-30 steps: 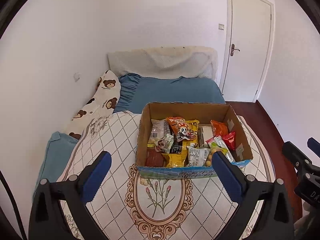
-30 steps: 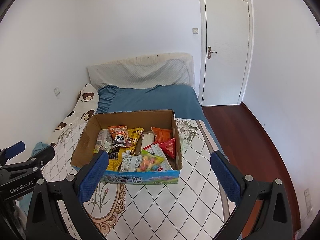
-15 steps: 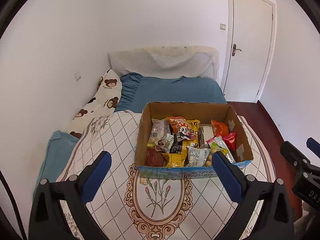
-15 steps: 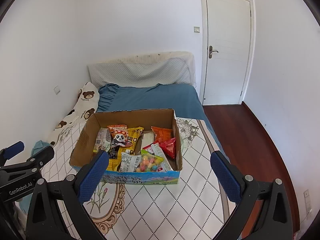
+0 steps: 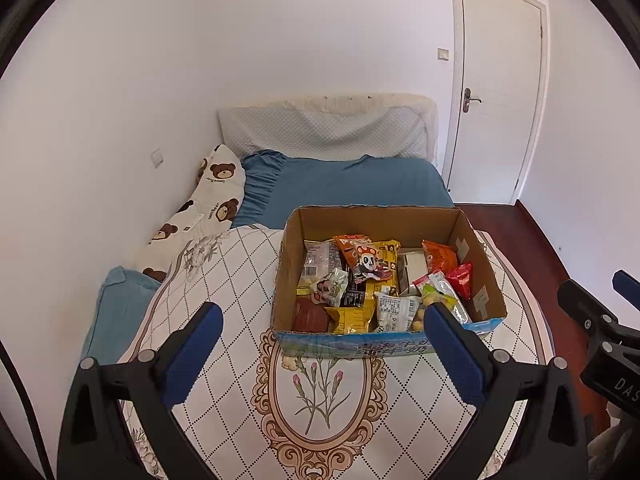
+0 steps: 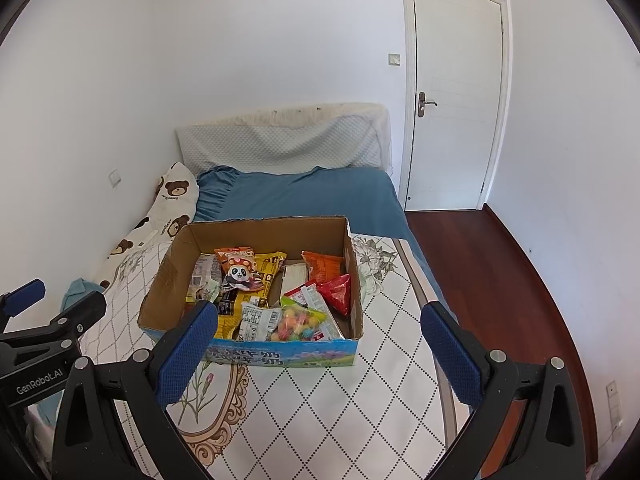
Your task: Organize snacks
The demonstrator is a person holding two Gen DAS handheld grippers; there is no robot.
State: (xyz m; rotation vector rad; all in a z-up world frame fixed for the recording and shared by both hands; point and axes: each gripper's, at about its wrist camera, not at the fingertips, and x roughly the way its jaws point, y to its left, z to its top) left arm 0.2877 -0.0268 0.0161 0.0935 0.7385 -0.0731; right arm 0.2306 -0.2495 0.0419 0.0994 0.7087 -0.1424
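Observation:
An open cardboard box sits on a quilted white bed cover and holds several snack packets. Among them are a panda-print orange packet, a red triangular packet, an orange bag and a clear bag of coloured candy. My left gripper hovers open in front of the box with nothing between its blue pads. My right gripper is also open and empty, near the box's front right corner.
The box rests on a bed with a blue sheet, a teddy-bear pillow along the left wall and a padded headboard. A white door and dark wood floor lie to the right.
Both views have shifted only slightly; the box sits a little lower in the frames. Nothing was picked up or let go.

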